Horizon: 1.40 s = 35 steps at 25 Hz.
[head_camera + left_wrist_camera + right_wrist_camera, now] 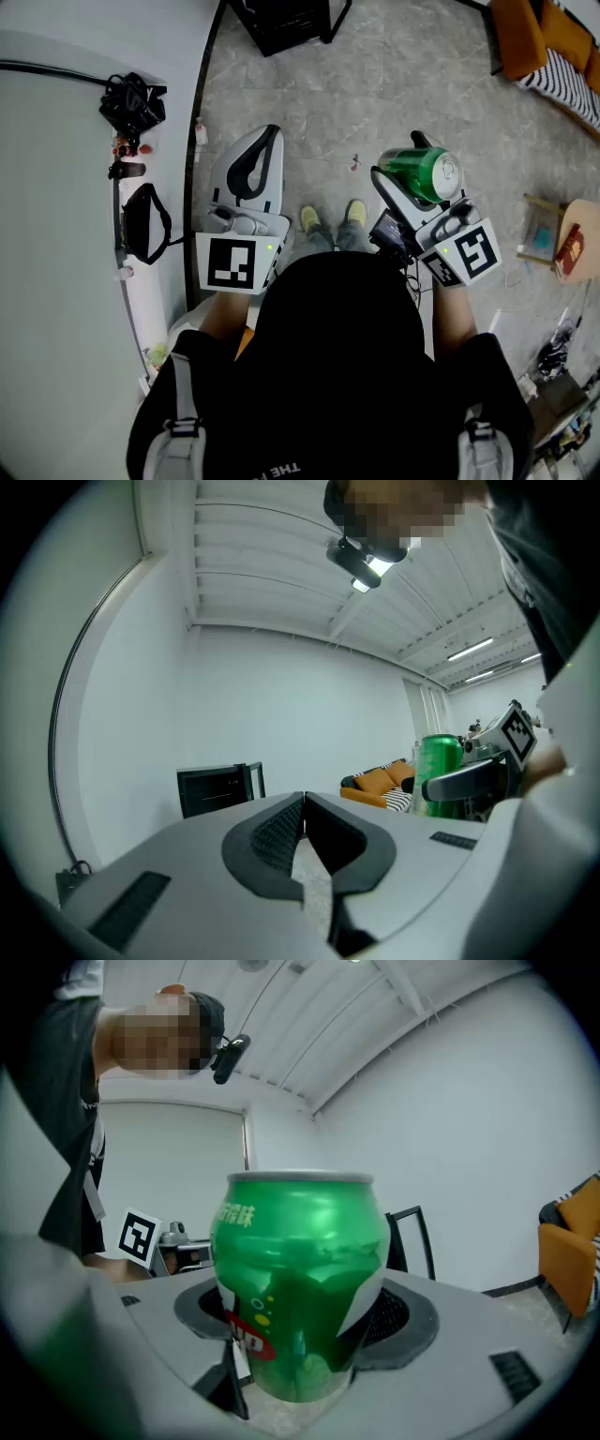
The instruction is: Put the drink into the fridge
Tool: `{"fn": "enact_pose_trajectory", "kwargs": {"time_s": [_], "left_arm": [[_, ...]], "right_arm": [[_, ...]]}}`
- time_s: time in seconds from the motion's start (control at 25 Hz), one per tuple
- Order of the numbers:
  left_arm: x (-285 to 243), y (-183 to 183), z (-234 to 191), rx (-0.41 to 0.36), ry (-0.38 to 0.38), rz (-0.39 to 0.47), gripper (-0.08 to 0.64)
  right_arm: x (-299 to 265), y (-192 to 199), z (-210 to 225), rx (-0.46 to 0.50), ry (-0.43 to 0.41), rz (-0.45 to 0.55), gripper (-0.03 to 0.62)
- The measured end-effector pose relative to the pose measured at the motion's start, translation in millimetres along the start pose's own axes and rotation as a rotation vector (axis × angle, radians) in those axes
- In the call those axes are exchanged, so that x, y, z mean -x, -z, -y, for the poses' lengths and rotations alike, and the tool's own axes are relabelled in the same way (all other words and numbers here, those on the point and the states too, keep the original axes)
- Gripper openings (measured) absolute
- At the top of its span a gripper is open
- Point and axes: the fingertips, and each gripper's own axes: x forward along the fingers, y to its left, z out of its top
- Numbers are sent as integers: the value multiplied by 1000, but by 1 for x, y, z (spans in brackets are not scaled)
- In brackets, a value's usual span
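A green drink can sits upright between the jaws of my right gripper, which is shut on it; the pads press on both sides of the can. My left gripper is held level beside it, its jaws shut together with nothing between them. From the left gripper view the can shows off to the right. A low black cabinet with a front door stands against the white wall ahead; it may be the fridge, I cannot tell for sure.
I stand on a grey stone floor. A white wall with hanging black bags is at the left. An orange sofa is at the far right, and a small stool with a book is nearer.
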Motion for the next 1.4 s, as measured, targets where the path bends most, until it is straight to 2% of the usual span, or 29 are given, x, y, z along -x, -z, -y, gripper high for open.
{"fn": "enact_pose_trajectory", "kwargs": {"time_s": [0.2,0.36,0.56,1.0,1.4], "left_arm": [[17,0,-12,28,4,-14,12],[24,10,-11,-8,11,-25,12],[37,21,-24,50,6,-35,12],[68,31,-63,80,6,-24,12],[70,42,-71,92,11,-57,12]], "right_arm": [[-15,-8,-27,-9,-11,28,339],[-19,-8,-31,-2,3,17,339],[-26,-11,-43,-4,15,36,339],[-46,-6,-76,-45,64,73,339],[-51,5,-77,-38,81,39,338]]}}
